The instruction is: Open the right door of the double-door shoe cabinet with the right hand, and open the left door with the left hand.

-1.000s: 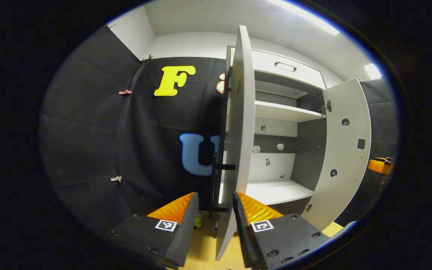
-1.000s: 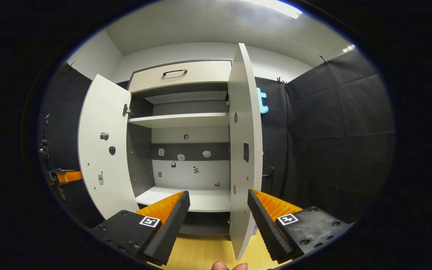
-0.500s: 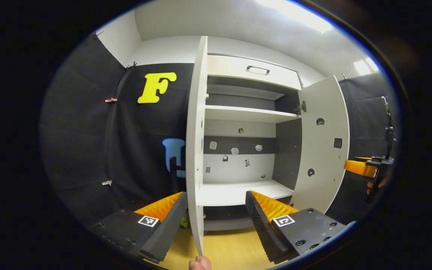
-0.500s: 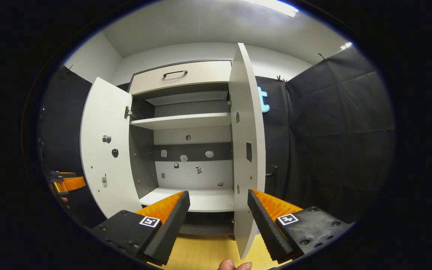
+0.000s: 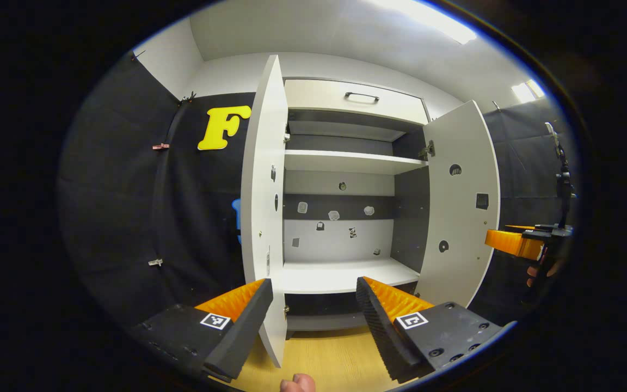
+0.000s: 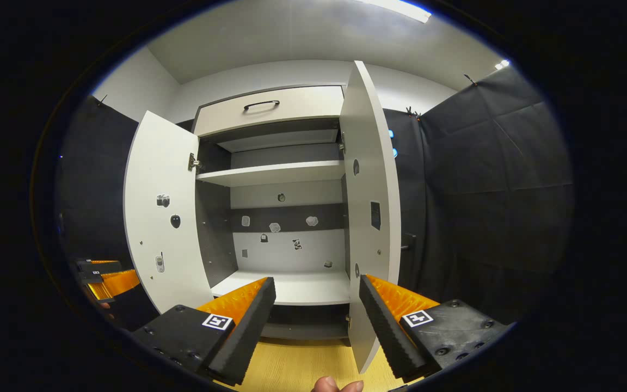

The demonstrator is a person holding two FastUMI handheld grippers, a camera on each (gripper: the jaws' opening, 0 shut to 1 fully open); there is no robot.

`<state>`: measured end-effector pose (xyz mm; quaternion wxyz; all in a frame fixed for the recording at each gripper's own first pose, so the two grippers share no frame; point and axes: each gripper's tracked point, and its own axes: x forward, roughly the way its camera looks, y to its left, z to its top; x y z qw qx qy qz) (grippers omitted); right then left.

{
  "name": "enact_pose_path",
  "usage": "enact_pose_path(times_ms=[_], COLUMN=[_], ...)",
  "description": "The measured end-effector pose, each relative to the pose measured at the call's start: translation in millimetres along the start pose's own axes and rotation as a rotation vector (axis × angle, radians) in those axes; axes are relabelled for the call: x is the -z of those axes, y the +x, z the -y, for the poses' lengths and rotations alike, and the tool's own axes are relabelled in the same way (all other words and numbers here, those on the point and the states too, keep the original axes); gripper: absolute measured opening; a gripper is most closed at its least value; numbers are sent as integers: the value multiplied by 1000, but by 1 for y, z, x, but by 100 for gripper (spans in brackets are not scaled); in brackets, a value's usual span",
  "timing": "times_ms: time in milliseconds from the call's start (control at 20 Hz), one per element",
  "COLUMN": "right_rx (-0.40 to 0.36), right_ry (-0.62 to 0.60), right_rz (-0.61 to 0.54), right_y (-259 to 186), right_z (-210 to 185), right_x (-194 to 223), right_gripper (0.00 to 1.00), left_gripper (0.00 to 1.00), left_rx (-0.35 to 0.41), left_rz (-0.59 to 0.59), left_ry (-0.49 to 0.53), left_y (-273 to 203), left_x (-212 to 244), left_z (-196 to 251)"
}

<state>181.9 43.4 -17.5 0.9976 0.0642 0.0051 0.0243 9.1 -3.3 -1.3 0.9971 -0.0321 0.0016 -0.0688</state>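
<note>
The shoe cabinet (image 5: 346, 163) (image 6: 270, 174) stands with both white doors swung wide, showing white shelves and a dark back. In the left gripper view its left door (image 5: 263, 207) is edge-on just beyond my left gripper (image 5: 313, 305), which is open and holds nothing. The right door (image 5: 458, 201) hangs open at the right, and the other gripper (image 5: 515, 242) shows past it, held by a hand. In the right gripper view the right door (image 6: 370, 218) stands just beyond my right gripper (image 6: 316, 305), open and holding nothing. The left door (image 6: 164, 218) is at the left.
A drawer with a dark handle (image 5: 361, 97) (image 6: 262, 104) tops the cabinet. Black cloth walls flank it on both sides. Wooden floor (image 5: 324, 359) (image 6: 302, 365) lies in front. A fingertip (image 5: 297, 383) shows at the bottom edge of the left gripper view.
The left door swung from half open to wide open, then my left gripper let go and drew back. The right gripper backed off slightly from the open right door.
</note>
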Motion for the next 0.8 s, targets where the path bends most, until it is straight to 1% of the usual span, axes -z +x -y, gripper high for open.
enact_pose_path(times_ms=[800], right_rx=[0], right_ry=[2], right_rz=[-3], right_y=[1], right_z=[0], right_x=[1], right_gripper=[97], left_gripper=[95], left_rx=[-3], left_rz=[19], left_ry=[-4], left_y=[1], left_x=[-4], left_z=[-1])
